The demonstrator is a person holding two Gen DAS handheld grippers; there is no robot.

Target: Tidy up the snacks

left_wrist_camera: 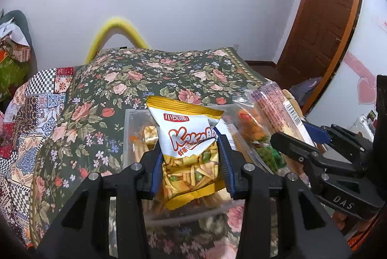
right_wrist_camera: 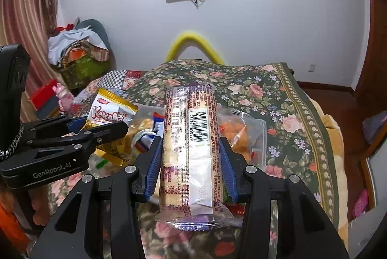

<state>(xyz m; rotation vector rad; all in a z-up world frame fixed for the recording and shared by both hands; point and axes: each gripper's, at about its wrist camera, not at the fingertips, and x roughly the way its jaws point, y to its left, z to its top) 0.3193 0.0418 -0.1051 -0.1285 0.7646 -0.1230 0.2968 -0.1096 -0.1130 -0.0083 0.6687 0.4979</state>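
My left gripper (left_wrist_camera: pixel 191 150) is shut on a yellow and white Kaka snack bag (left_wrist_camera: pixel 188 138) and holds it upright over a clear plastic box (left_wrist_camera: pixel 128 128) with several snacks in it. My right gripper (right_wrist_camera: pixel 191 152) is shut on a long clear pack of biscuits (right_wrist_camera: pixel 191 145) with a barcode, held above the same clear box (right_wrist_camera: pixel 262 138). The biscuit pack (left_wrist_camera: pixel 275 111) and right gripper (left_wrist_camera: pixel 297 140) show at the right of the left wrist view. The Kaka bag (right_wrist_camera: pixel 108 114) and left gripper (right_wrist_camera: pixel 96 126) show at the left of the right wrist view.
The box sits on a bed with a dark floral blanket (left_wrist_camera: pixel 145 75). A clear bag of orange snacks (right_wrist_camera: pixel 237 130) lies in the box. A yellow padded rail (left_wrist_camera: pixel 118 26) stands at the far end. A cluttered chair (right_wrist_camera: pixel 79 51) is at left, a wooden door (left_wrist_camera: pixel 326 17) at right.
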